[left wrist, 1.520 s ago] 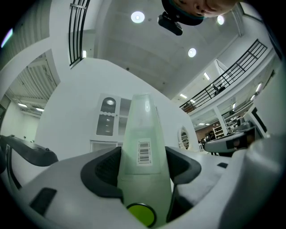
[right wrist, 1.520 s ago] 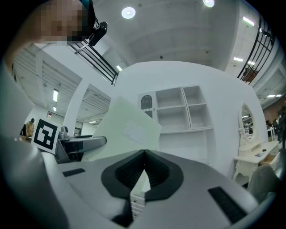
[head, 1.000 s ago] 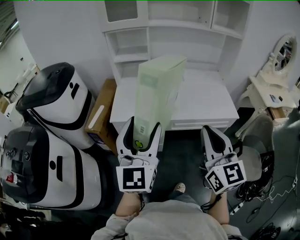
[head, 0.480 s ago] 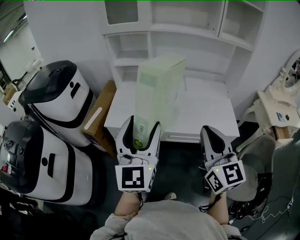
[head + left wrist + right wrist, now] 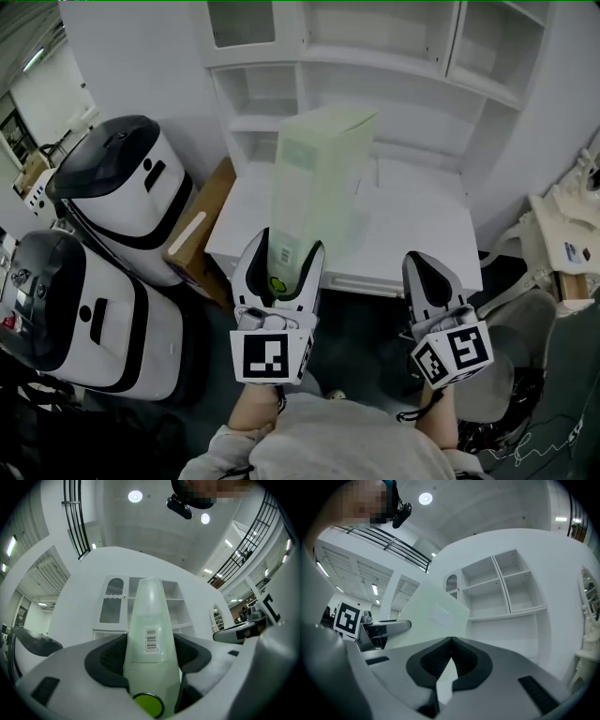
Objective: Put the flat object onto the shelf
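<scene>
White shelf unit [image 5: 375, 84] has come nearer in the head view over the last second, so the walk up to it looks nearly done. The left gripper [image 5: 278, 270] stays clamped on the foot of the pale green flat box [image 5: 317, 173], upright before the shelf unit's left cubbies. The right gripper [image 5: 433, 286], below the shelf unit's right side, is closed on nothing.

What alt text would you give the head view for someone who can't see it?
Seen from above, the left gripper clamps the lower end of a pale green flat case, upright before a white desk with a shelf unit behind. The right gripper is shut and empty; two black-and-white machines stand at left.
</scene>
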`<action>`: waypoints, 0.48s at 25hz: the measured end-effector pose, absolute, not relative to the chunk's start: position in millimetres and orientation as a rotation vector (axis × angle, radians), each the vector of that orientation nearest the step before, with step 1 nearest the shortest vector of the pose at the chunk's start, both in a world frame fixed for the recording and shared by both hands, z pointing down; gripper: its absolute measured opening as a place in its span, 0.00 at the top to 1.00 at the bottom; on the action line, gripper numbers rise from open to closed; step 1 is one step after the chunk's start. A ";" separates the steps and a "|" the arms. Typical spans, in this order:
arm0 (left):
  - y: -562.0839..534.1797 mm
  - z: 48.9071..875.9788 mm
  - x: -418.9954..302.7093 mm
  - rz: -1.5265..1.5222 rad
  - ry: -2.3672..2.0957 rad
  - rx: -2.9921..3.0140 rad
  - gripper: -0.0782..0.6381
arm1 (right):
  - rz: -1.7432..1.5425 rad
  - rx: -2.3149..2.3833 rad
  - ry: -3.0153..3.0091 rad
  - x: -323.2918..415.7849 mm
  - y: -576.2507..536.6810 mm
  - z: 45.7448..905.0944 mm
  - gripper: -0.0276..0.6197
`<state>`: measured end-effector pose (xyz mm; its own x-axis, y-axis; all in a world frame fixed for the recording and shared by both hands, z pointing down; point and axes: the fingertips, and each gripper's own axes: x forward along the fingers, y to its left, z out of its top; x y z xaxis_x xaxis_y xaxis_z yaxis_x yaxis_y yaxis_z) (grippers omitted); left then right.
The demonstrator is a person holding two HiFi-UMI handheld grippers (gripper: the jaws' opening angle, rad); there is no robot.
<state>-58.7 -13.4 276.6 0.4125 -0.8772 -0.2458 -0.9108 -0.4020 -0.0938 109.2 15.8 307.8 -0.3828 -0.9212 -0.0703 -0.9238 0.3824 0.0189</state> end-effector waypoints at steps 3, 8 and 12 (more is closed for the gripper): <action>-22.3 275.2 -57.9 0.243 1.591 -2.451 0.47 | 0.063 -1.710 2.576 110.1 5.2 312.3 0.94; -47.4 274.5 -59.2 0.232 1.582 -2.457 0.47 | 0.049 -1.728 2.562 112.8 -18.4 313.5 0.94; -74.4 272.6 -59.7 0.241 1.560 -2.479 0.47 | 0.042 -1.757 2.541 112.6 -42.9 312.7 0.94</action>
<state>-59.7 -74.4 272.6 0.4291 -0.8697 -0.2440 -0.9028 -0.4218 -0.0842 112.6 -42.9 312.7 -0.3521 -0.9341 -0.0582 -0.9356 0.3531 -0.0068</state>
